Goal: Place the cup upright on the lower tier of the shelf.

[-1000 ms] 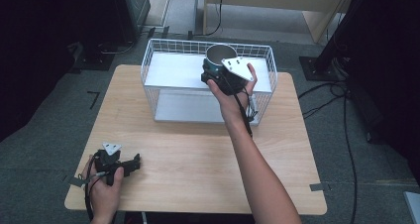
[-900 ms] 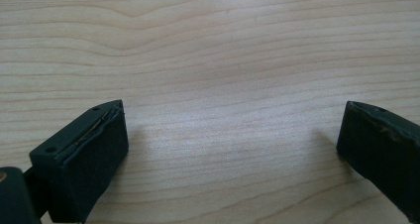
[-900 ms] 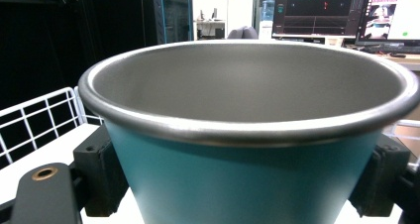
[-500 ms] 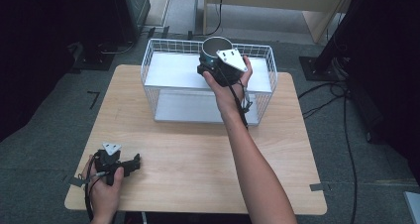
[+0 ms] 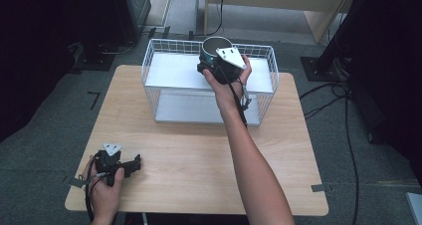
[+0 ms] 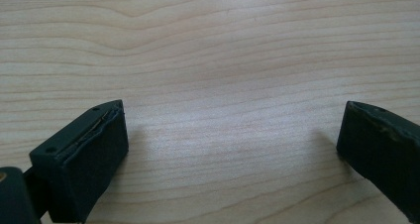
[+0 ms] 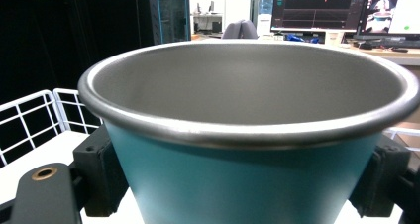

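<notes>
My right gripper (image 5: pixel 213 61) is shut on a teal cup (image 5: pixel 215 46) with a bare metal inside. It holds the cup upright over the far side of a white wire basket (image 5: pixel 148 65). In the right gripper view the cup (image 7: pixel 237 149) sits close to the camera, with a black finger (image 7: pixel 101 172) pressed against each side of it. My left gripper (image 5: pixel 130 165) rests on the wooden table (image 5: pixel 199 150) near its front left corner. Its jaws (image 6: pixel 233 149) stand wide open with only bare wood between them.
The wire basket holds a white upper shelf (image 5: pixel 174 70) and a lower white floor (image 5: pixel 184 108). Cables (image 5: pixel 338 93) and a black stand (image 5: pixel 318 65) lie on the floor at the right. Monitors and a desk (image 7: pixel 322 16) stand beyond the basket.
My right hand has carried the cup a little farther back and to the left over the basket. The left gripper has stayed where it was.
</notes>
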Tool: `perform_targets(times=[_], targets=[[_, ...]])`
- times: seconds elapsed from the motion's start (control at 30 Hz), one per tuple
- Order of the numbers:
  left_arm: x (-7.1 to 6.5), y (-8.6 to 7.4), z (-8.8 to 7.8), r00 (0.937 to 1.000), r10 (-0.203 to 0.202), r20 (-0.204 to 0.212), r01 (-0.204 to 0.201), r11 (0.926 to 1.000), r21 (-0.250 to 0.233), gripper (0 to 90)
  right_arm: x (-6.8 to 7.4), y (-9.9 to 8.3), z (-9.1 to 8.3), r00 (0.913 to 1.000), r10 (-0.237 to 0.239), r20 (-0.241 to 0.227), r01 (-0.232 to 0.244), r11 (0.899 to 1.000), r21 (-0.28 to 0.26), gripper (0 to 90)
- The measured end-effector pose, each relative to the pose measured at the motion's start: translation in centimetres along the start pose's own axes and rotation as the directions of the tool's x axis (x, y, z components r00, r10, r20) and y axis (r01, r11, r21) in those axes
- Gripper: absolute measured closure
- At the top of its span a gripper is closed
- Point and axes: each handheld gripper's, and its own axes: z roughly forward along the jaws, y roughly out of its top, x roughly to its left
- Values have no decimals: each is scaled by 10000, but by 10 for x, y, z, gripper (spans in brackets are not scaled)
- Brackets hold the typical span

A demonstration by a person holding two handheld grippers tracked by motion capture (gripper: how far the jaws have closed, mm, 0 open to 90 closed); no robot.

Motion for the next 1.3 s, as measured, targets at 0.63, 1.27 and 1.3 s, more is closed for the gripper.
perform_targets(times=[0.63,1.27,1.3], targets=[[0,0,0,10000,16,1,-16,10000,12,0,-4,1,-22,9964,9,-849,10,9997,227,0],[0,0,0,10000,13,0,-13,10000,10,0,-31,-24,-61,9963,6,-855,6,9999,145,0],[0,0,0,10000,14,1,-14,10000,11,0,-32,-26,-65,9960,-9,-890,21,9999,132,0]])
